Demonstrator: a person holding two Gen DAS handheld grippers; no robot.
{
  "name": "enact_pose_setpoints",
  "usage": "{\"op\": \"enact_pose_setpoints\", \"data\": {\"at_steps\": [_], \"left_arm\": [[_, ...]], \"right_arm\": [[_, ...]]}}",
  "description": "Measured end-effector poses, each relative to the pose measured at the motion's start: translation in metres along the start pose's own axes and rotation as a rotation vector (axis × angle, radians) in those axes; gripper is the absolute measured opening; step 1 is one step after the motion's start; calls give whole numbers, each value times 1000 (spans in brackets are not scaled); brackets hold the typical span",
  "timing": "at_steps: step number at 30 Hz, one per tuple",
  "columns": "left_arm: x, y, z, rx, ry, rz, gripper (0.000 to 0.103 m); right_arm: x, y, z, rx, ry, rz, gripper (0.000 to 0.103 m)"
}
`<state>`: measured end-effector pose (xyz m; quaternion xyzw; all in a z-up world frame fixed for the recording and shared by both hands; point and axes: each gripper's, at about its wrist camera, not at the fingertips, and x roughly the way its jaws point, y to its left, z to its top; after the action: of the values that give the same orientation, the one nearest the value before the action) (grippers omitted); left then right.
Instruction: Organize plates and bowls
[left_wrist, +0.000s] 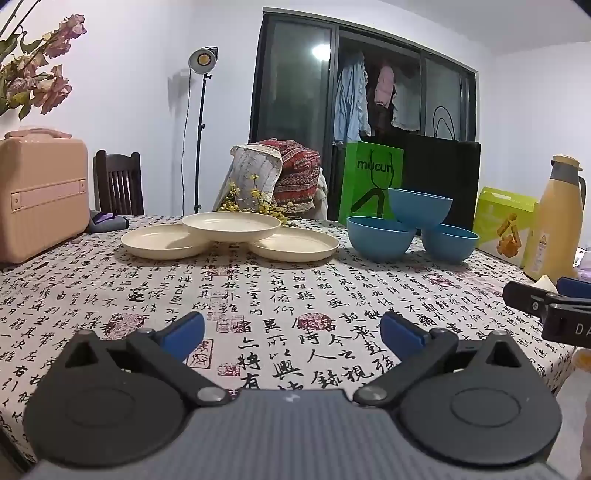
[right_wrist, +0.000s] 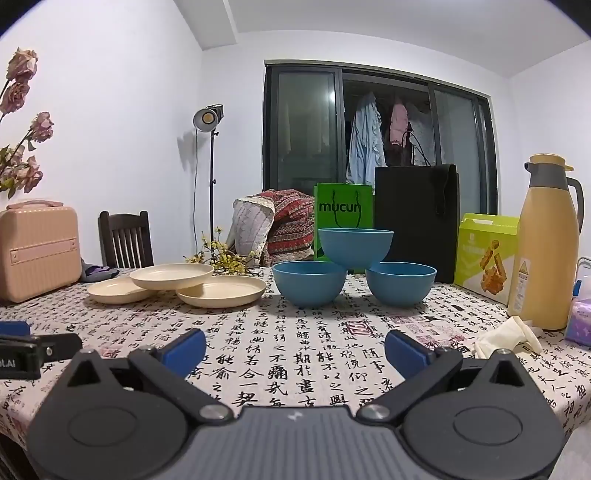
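Left gripper (left_wrist: 291, 332) hovered low over the near part of the table (left_wrist: 258, 295), its blue fingers (left_wrist: 188, 328) spread wide and holding nothing; right gripper (right_wrist: 295, 349) was posed alike, released and empty, its blue pads (right_wrist: 190, 345) well apart; each tool showed at the other view's edge, the right one at 3 o'clock in the left wrist view, the left one at 9 o'clock in the right wrist view. Three cream plates (left_wrist: 231, 225) lay at 12 o'clock from the left gripper, two flat on the calligraphy tablecloth (right_wrist: 295, 354) and the third resting on the rims of both; three blue bowls (right_wrist: 354, 245) stood at 12 o'clock from the right gripper, two on the cloth and one perched upright across their rims; plates and bowls sat just beside each other, bowls toward 3 o'clock. Pink case (right_wrist: 38, 251) stood at 9 o'clock; yellow thermos (right_wrist: 546, 243) at 3 o'clock, green carton (right_wrist: 484, 254) beside it; green bag (right_wrist: 343, 210) and black bag (right_wrist: 415, 221) behind the bowls.
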<state>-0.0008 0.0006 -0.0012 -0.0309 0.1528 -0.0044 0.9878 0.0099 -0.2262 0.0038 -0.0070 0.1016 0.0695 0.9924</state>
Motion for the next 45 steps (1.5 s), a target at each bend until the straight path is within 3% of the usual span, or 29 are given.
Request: {"op": "enact_pose_setpoints", "data": {"at_steps": [45], "left_arm": [[-1, 1, 2, -1, -9, -9, 103]], "right_arm": [[1, -1, 2, 5, 4, 6, 103]]}}
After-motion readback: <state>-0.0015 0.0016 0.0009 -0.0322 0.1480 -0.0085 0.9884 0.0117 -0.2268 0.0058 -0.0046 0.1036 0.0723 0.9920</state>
